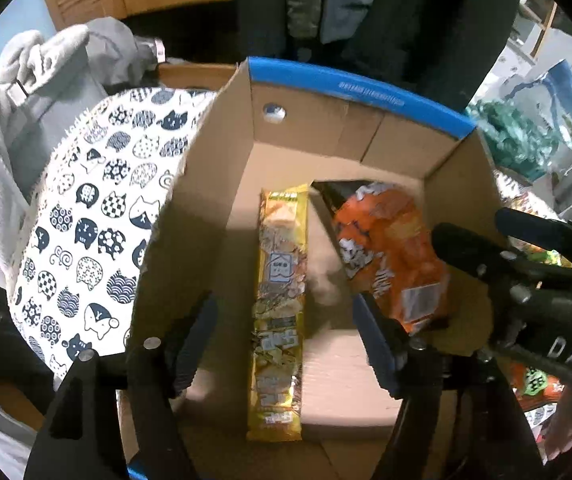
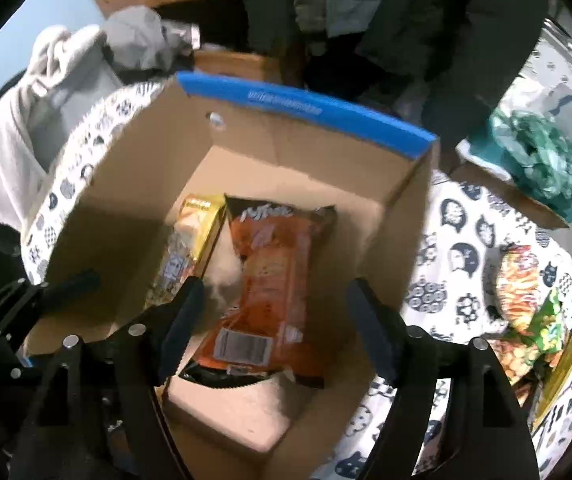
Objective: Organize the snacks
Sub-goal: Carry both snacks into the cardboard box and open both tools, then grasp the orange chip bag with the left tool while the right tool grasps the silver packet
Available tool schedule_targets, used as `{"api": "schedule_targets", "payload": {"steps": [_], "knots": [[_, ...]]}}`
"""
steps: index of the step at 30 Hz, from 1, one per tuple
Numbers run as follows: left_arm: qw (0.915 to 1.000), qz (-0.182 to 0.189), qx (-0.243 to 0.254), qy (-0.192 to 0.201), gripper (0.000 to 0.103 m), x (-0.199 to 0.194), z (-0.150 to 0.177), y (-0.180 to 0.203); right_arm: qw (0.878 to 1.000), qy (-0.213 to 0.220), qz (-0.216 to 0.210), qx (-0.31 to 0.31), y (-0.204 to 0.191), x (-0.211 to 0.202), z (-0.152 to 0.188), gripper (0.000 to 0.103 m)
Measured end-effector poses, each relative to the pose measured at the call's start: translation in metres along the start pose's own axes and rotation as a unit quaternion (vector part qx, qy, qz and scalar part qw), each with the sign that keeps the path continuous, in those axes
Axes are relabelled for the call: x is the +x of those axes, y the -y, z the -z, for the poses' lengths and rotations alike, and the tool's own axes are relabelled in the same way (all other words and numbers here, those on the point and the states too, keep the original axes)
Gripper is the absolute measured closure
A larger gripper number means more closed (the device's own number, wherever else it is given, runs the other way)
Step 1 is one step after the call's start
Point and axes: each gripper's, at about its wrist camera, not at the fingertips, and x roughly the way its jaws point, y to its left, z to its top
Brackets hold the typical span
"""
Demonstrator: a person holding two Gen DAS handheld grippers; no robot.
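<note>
two packs sit in the box [image 2: 133, 184], more snacks [image 2: 526, 300] still on the table; both grippers, left gripper [image 1: 286, 320] and right gripper [image 2: 273, 320], spread and empty

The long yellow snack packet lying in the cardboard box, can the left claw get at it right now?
Probably yes. The left claw hangs open directly above the long yellow snack packet, nothing lies on top of it, and the brown cardboard box is open-topped. The orange snack bag lies beside it.
</note>
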Motion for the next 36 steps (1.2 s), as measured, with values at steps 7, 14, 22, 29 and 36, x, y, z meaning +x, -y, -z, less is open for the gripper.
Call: {"api": "schedule_targets", "payload": {"steps": [7,14,22,29,36], "knots": [[0.9995,0.013,0.015,0.024,0.03,-0.029,-0.003,0.024,0.999,0.035,0.001,0.011,0.025,-0.041,0.006,0.026],[0.9965,0.031,0.055,0.054,0.023,-0.059,-0.004,0.068,0.998,0.054,0.025,0.012,0.065,-0.082,0.025,0.024],[0.9928,0.048,0.098,0.049,0.023,-0.063,-0.001,0.121,0.997,0.049,0.063,0.02,0.122,-0.117,0.053,0.024],[0.9899,0.063,0.123,0.029,0.023,-0.055,0.006,0.161,0.995,0.036,0.089,0.037,0.174,-0.129,0.082,0.024],[0.9871,0.075,0.141,0.003,0.023,-0.041,0.016,0.195,0.993,0.022,0.102,0.06,0.221,-0.135,0.117,0.024]]}}
